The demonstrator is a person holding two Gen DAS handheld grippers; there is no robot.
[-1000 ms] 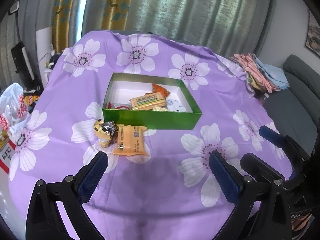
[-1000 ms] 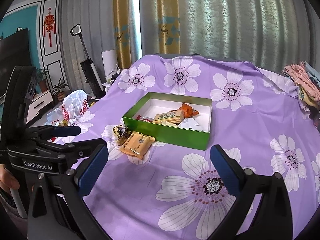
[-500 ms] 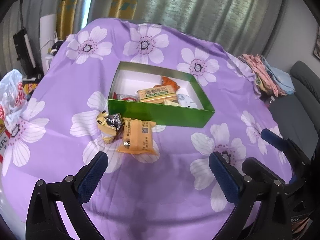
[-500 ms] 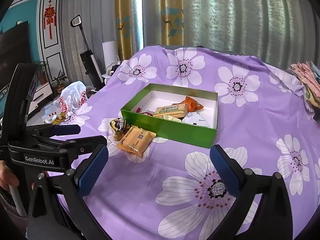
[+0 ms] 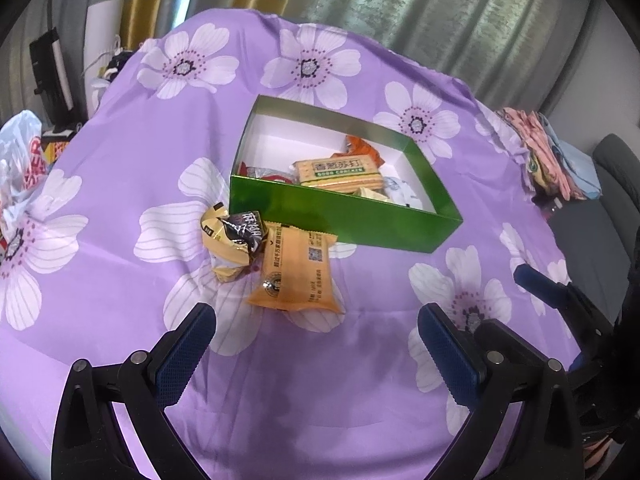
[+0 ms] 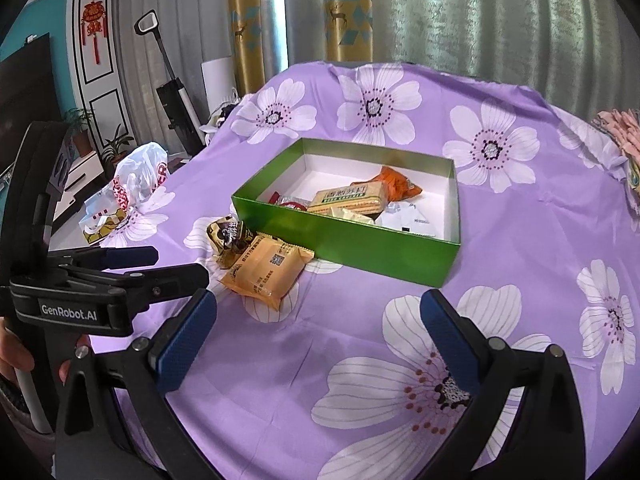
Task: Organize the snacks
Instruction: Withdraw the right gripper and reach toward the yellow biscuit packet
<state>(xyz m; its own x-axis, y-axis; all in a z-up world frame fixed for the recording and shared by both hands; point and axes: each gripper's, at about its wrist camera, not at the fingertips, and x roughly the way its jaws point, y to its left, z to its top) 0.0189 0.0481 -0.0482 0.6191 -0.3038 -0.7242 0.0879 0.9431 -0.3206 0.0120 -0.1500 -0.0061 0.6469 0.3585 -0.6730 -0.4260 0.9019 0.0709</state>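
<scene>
Both views close in on the snacks since a second ago. Our left tongs (image 5: 316, 344) and right tongs (image 6: 320, 322) hang released, empty. Orange packet (image 5: 294, 270) overlaps gold packet (image 5: 230, 240) beside green box (image 5: 344, 220) on desk (image 5: 120, 184); we risk pinching cloth or both.

a home living room: curtains (image 6: 460, 12), television (image 6: 24, 84), sofa (image 5: 592, 216), upright vacuum (image 6: 172, 92), potted plants (image 6: 116, 144).

Left gripper (image 5: 316, 354): black plastic frame, blue textured pads (image 5: 182, 354), silver screws. Right gripper (image 6: 318, 338): same build. White "GenRobot.AI" lettering on left unit's side.
</scene>
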